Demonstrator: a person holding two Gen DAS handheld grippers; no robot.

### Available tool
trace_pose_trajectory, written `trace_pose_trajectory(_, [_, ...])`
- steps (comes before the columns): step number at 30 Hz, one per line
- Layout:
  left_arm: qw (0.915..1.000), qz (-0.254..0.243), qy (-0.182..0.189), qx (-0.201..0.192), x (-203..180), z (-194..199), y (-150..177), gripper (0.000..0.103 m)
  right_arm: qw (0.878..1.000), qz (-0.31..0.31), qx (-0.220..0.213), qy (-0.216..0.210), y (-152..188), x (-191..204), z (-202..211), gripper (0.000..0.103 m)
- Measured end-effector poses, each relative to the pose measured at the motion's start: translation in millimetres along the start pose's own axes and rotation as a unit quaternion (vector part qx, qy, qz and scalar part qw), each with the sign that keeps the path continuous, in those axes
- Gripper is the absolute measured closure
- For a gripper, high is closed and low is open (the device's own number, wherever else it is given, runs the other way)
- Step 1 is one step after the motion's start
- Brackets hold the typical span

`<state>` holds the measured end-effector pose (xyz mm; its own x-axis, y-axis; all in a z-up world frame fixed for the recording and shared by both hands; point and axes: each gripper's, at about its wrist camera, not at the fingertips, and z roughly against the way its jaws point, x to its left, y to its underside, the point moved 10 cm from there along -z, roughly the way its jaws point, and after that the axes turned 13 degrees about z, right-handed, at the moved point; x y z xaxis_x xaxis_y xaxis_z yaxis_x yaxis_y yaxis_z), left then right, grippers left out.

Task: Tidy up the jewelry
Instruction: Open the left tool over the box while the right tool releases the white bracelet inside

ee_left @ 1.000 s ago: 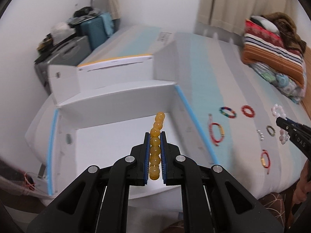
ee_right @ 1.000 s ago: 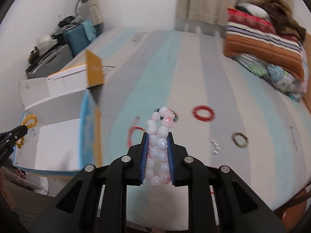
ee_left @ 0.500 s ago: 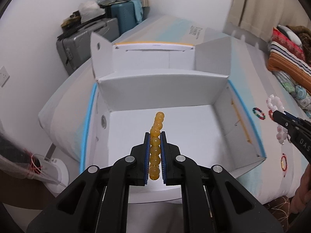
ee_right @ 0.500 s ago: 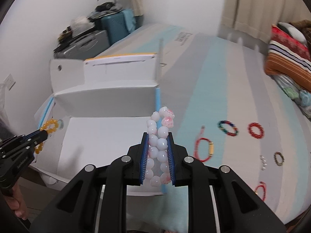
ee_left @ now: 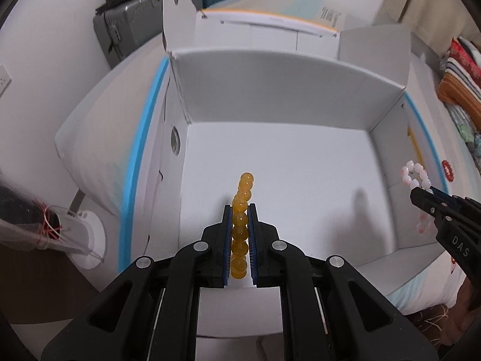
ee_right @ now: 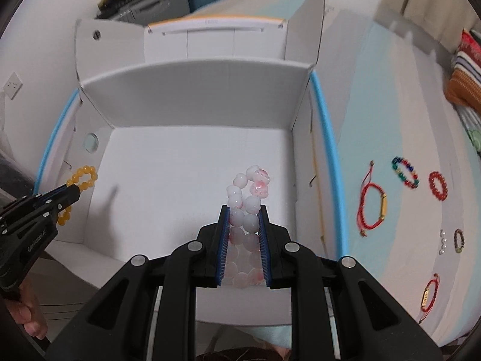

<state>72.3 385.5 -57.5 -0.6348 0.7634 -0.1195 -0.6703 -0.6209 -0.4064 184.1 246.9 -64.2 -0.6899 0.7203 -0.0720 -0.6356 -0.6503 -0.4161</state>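
Fingers of the left gripper [ee_left: 239,234] pinch the yellow bracelet [ee_left: 241,210]; the right gripper [ee_right: 244,234] clamps the pink bracelet [ee_right: 248,207]. Both hang above the white box [ee_right: 195,102] floor (presumably for dropping in).

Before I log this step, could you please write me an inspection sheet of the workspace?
Surface: striped bed cover, open white box on it.
Job's things: yellow bead bracelet and pink-white bead bracelet, both held over the box; five more bracelets lie on the cover, including a red bead bracelet.
Clutter: small silver beads.
Grippers: left claw and right claw each shut on a bracelet.
Cables: nothing seen.
Surroundings: suitcases, folded blankets.
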Motion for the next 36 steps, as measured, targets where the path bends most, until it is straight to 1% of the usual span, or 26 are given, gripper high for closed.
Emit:
trace_pose_trajectory(4, [0.9999,-0.001,-0.006,0.014,3,-10,2,0.094,1.000,0.001,0.015,-0.002,1,6,-12,0.085])
trace_pose_trajectory(9, [0.9997,0.000,-0.010,0.021,6,-17,4,0.094,1.000,0.004,0.025,-0.005,4,11,-21,0.085])
trace_pose_trajectory(11, [0.9998,0.003,-0.010,0.019,7,-17,4,0.091,1.000,0.005,0.028,-0.009,5,13,-23,0.084])
trace_pose_trajectory(13, [0.9998,0.003,-0.010,0.014,8,-15,4,0.091,1.000,0.005,0.025,-0.007,5,14,-21,0.084])
trace_pose_trajectory(15, [0.9999,0.003,-0.009,0.011,7,-13,4,0.091,1.000,0.008,0.024,-0.013,4,16,-20,0.083])
trace_pose_trajectory(16, [0.9999,0.004,-0.007,0.011,7,-11,5,0.088,1.000,0.007,0.023,-0.016,4,16,-19,0.081])
trace_pose_trajectory(17, [0.9999,0.004,-0.008,0.008,6,-8,5,0.081,1.000,0.008,0.021,-0.016,4,17,-17,0.077])
trace_pose_trajectory(18, [1.0000,0.003,-0.007,0.004,6,-5,4,0.078,1.000,0.011,0.015,-0.014,3,17,-13,0.071])
trace_pose_trajectory(19, [1.0000,0.002,-0.008,0.000,5,-2,3,0.072,1.000,0.012,0.010,-0.009,2,16,-9,0.066])
trace_pose_trajectory(20, [0.9999,0.002,-0.010,-0.008,4,2,2,0.063,1.000,0.011,0.005,-0.008,1,16,-6,0.057])
trace_pose_trajectory(21, [0.9998,0.001,-0.012,-0.015,3,7,1,0.056,1.000,0.011,-0.006,-0.006,-1,15,1,0.049])
trace_pose_trajectory(22, [0.9996,0.000,-0.016,-0.022,2,10,0,0.042,1.000,0.011,-0.010,-0.001,-1,13,5,0.043])
trace_pose_trajectory(23, [0.9993,-0.002,-0.020,-0.033,1,16,-1,0.035,1.000,0.012,-0.017,0.008,-2,11,13,0.035])
trace_pose_trajectory(24, [0.9988,-0.005,-0.021,-0.044,-2,21,-3,0.033,1.000,0.012,-0.025,0.011,-4,9,18,0.031])
trace_pose_trajectory(25, [0.9985,-0.008,-0.022,-0.049,-4,24,-3,0.031,0.999,0.011,-0.033,0.011,-4,7,25,0.029])
trace_pose_trajectory(26, [0.9984,-0.010,-0.020,-0.052,-8,28,-2,0.029,0.999,0.008,-0.039,0.011,-3,5,31,0.024])
trace_pose_trajectory(27, [0.9983,-0.009,-0.018,-0.055,-10,31,-2,0.024,0.999,0.005,-0.044,0.012,-3,2,36,0.019])
trace_pose_trajectory(29, [0.9978,-0.008,-0.010,-0.065,-18,40,-1,0.015,0.998,-0.001,-0.056,0.019,-2,-5,48,0.015])
trace_pose_trajectory(31, [0.9969,-0.011,-0.012,-0.076,-23,48,0,0.009,0.998,-0.005,-0.061,0.027,1,-14,57,0.012])
trace_pose_trajectory(32, [0.9963,-0.014,-0.009,-0.085,-27,53,1,0.008,0.997,-0.007,-0.067,0.030,2,-18,64,0.010])
trace_pose_trajectory(34, [0.9957,-0.014,-0.004,-0.091,-36,61,3,0.006,0.996,-0.012,-0.075,0.039,7,-26,73,0.008])
trace_pose_trajectory(36, [0.9955,-0.014,0.003,-0.093,-43,67,6,0.006,0.996,-0.018,-0.081,0.044,11,-34,81,0.008])
